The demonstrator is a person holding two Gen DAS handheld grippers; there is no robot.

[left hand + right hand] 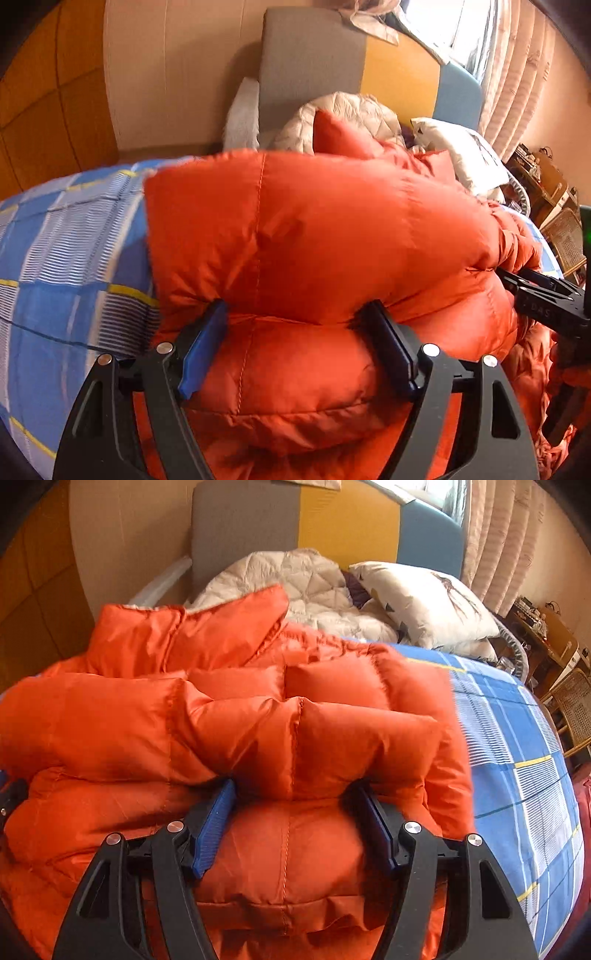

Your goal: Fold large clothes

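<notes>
Both grippers sit spread wide on an orange puffer jacket (295,229). Between the left gripper (295,343)'s blue pads (201,354) bulges a padded section, and the pads dent the fabric on each side. The right gripper (293,823) straddles another puffy section in the same way. Beyond and beside them lies a blue checked bedsheet (517,746). Farther ahead rest a white quilt (295,583), a pillow (424,602) and the headboard (332,520).
</notes>
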